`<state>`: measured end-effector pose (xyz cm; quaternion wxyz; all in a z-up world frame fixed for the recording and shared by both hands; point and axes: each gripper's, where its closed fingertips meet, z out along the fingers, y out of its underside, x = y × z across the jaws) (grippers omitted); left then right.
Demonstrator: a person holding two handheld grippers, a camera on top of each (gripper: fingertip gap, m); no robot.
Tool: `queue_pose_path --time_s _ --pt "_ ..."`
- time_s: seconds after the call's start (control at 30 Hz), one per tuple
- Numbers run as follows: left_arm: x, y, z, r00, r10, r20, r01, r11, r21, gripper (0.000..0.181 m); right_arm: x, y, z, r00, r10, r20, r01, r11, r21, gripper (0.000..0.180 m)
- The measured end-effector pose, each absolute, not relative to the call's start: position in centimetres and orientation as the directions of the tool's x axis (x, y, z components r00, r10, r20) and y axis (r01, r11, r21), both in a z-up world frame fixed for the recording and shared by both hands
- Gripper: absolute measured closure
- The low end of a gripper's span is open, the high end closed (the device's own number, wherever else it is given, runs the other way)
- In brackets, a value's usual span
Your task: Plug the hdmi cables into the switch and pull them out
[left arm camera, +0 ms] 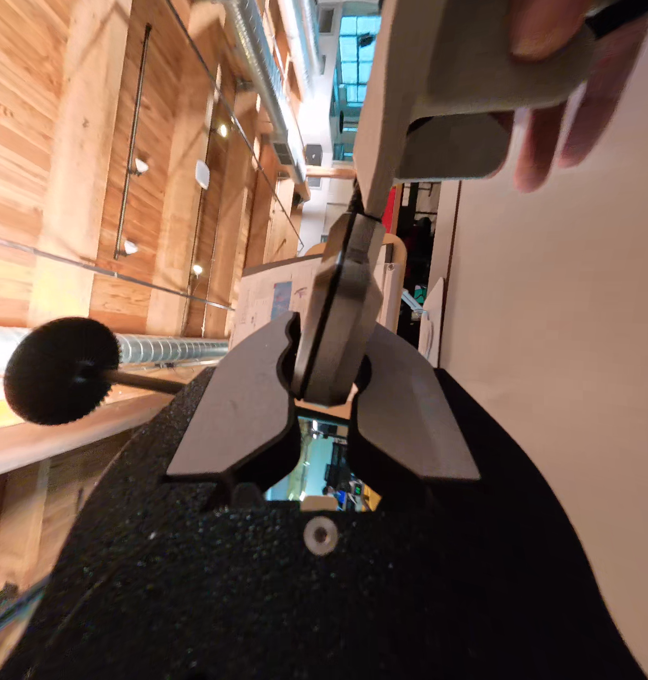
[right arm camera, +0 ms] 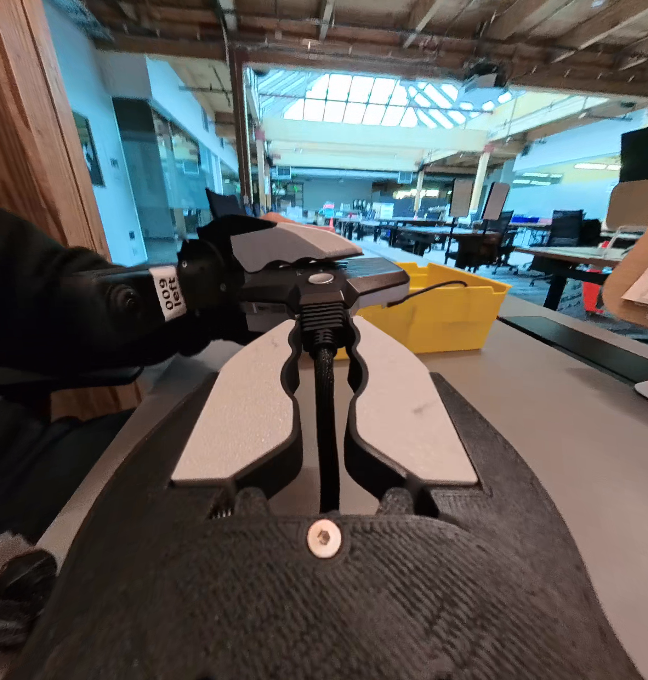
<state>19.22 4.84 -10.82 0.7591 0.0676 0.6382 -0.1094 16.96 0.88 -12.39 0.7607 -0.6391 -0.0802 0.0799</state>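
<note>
My right gripper (right arm camera: 324, 331) is shut on the ribbed collar of a black HDMI plug (right arm camera: 320, 300). Its braided cable (right arm camera: 326, 423) runs back between my fingers. The plug's head sits against the near edge of the grey switch (right arm camera: 377, 274); its metal tip is hidden. My left gripper (right arm camera: 307, 265) comes in from the left and is shut on the switch, one finger above and one below, holding it above the table. In the left wrist view, turned sideways, my left gripper (left arm camera: 328, 353) clamps the switch (left arm camera: 339, 305). The right gripper's finger (left arm camera: 381, 128), held by a hand, is beyond it.
A yellow bin (right arm camera: 444, 316) stands on the grey table (right arm camera: 536, 423) just behind the switch, and a thin black wire (right arm camera: 433, 285) loops over it. A black mat (right arm camera: 591, 346) lies at the right. A wooden pillar (right arm camera: 21, 147) stands at the left.
</note>
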Motion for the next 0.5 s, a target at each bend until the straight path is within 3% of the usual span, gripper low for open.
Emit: queue_pose_path --time_s 0.23,0.5 --pt "21.1 4.3 -10.3 0.066 -0.288 -0.955 0.22 0.938 -0.267 0.156 18.6 -0.1 -10.5 0.984 0.177 -0.019 -0.08 0.347 -0.934 0.158" --pt "21.4 4.7 -10.3 0.065 -0.195 -0.979 0.217 0.96 -0.176 0.156 19.1 -0.4 -10.5 0.992 0.124 -0.007 -0.051 0.355 -0.933 0.157"
